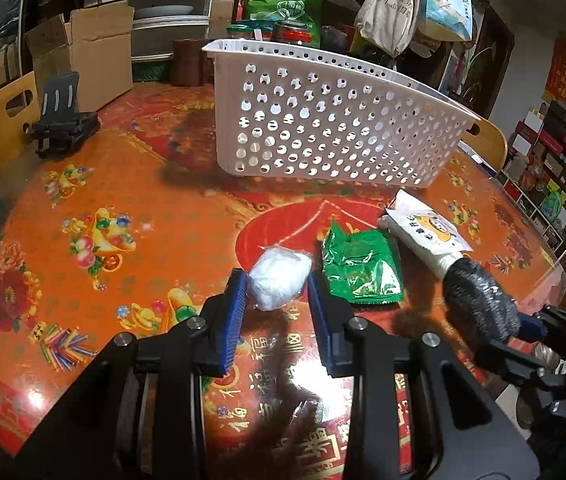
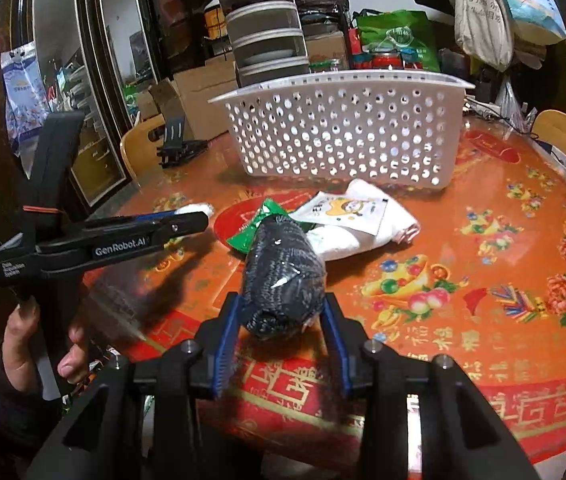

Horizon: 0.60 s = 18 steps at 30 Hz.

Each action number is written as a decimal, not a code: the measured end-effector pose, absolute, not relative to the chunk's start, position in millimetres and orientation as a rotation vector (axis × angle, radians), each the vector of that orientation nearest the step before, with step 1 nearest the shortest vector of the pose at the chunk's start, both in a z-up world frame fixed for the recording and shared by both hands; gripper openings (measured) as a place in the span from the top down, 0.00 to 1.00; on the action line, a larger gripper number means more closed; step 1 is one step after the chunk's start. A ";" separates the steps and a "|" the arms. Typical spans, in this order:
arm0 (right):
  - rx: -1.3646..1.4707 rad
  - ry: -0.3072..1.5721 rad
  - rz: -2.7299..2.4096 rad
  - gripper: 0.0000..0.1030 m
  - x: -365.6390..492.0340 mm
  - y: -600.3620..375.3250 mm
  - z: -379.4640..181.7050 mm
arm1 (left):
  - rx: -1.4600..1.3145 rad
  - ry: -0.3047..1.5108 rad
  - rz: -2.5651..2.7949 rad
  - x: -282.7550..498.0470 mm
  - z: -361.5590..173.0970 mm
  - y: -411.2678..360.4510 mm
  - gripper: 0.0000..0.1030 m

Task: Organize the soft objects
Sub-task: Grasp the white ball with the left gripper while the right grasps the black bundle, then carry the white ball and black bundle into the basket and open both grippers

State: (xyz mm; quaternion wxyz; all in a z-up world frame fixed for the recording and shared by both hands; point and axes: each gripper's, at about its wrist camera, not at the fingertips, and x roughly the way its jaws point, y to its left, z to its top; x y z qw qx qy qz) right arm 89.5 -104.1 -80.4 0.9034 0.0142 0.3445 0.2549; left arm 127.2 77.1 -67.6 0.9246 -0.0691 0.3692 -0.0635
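Nearest the left wrist camera: left gripper [image 1: 277, 286], jaws drawn in on a white wrapped bundle [image 1: 279, 280]; blue pads [image 1: 238, 300] are seen against both of its sides.
Bundle position: resting on the orange patterned tablecloth [image 1: 83, 200], just left of a green foil packet [image 1: 361, 270].
Right gripper [image 2: 283, 312]: jaws partly closed around a dark knitted roll in clear wrap [image 2: 283, 268]; pads are seen at the near end of the roll, firm contact cannot be told.
Roll position: lying on the tablecloth, its far end over the green packet [image 2: 261, 226].
Hand [image 2: 43, 344]: seen at lower left of the right wrist view, wrapped round the black handle of the left gripper.
White packet with cartoon label [image 2: 359, 216]: lying beyond the roll, beside the green packet, touching or overlapping it.
White perforated basket [image 1: 335, 120]: standing upright past the packets, near mid-table; contents cannot be made out.
Black stand [image 1: 61, 120]: placed at the far left table edge.
Background: cardboard box [image 1: 83, 48], stacked containers [image 2: 267, 24], hanging tote bags [image 1: 391, 4].
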 end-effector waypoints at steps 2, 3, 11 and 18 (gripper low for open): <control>0.034 0.699 0.532 0.62 86.0 -106.7 -75.6 | -0.141 0.752 -0.130 125.0 -64.8 77.3 0.72; 0.035 0.694 0.534 0.62 84.0 -108.1 -73.0 | -0.142 0.749 -0.130 123.9 -63.4 77.4 0.72; 0.042 0.650 0.499 0.62 77.1 -125.6 -54.7 | -0.143 0.725 -0.138 117.3 -52.7 76.3 0.72; 0.042 0.640 0.446 0.62 83.0 -140.6 -48.8 | -0.136 0.700 -0.142 111.8 -39.1 73.2 0.72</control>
